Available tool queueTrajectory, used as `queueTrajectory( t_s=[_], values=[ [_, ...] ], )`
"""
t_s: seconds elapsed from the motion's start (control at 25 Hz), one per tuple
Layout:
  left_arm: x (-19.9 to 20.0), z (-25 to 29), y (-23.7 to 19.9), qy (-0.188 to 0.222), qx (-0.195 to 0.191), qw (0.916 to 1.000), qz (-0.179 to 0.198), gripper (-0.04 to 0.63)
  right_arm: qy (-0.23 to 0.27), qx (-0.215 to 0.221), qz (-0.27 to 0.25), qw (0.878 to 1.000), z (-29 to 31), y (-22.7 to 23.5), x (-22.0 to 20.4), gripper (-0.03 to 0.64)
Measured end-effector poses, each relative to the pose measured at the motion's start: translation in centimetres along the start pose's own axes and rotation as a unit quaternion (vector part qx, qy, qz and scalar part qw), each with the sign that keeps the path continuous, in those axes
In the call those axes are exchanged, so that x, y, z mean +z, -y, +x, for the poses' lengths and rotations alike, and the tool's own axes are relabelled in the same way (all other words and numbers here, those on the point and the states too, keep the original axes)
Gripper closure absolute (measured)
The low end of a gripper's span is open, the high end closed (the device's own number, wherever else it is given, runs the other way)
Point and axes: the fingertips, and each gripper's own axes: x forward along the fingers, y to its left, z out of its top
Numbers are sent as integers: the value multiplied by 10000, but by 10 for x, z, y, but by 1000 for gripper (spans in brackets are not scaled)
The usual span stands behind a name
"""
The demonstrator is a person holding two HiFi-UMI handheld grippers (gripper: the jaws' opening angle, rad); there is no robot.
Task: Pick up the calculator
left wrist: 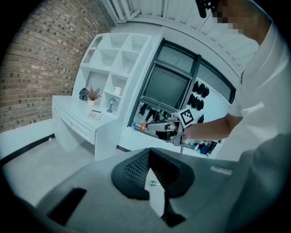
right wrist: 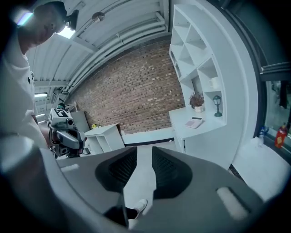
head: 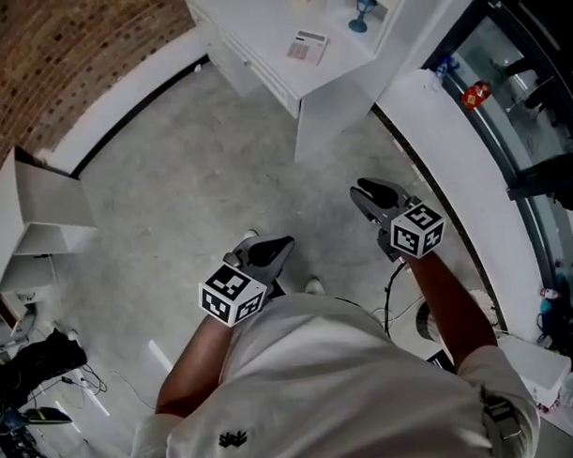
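Note:
The calculator point(head: 307, 47) is small and light, and lies flat on the white desk point(head: 261, 32) across the room; it also shows in the left gripper view point(left wrist: 95, 114) and the right gripper view point(right wrist: 194, 122). Both grippers hang in the air over the grey floor, far short of the desk. My left gripper point(head: 282, 244) has its jaw tips touching, with nothing between them point(left wrist: 150, 152). My right gripper point(head: 365, 192) stands level with it to the right, jaws apart with a narrow gap and nothing in it point(right wrist: 144, 150).
Open white shelves point(left wrist: 113, 59) rise over the desk, with a small potted plant point(right wrist: 197, 101) and a blue goblet point(head: 359, 14). A white ledge point(head: 453, 161) runs under the window with a red bottle point(head: 476, 96). A low white table point(right wrist: 105, 136) stands by the brick wall. Cables point(head: 397, 295) lie by my feet.

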Motion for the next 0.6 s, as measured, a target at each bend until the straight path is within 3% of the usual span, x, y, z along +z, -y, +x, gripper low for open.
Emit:
queueTrajectory(
  t_s=[0.32,0.6],
  values=[
    [60,-21,-104,-197,-487,9979,389,589,38,-588,80,9982,89,38,61,505],
    [75,-28,-184,-260,-591,9976,265,589,-56,-851,55,9963,153,63,88,505]
  ],
)
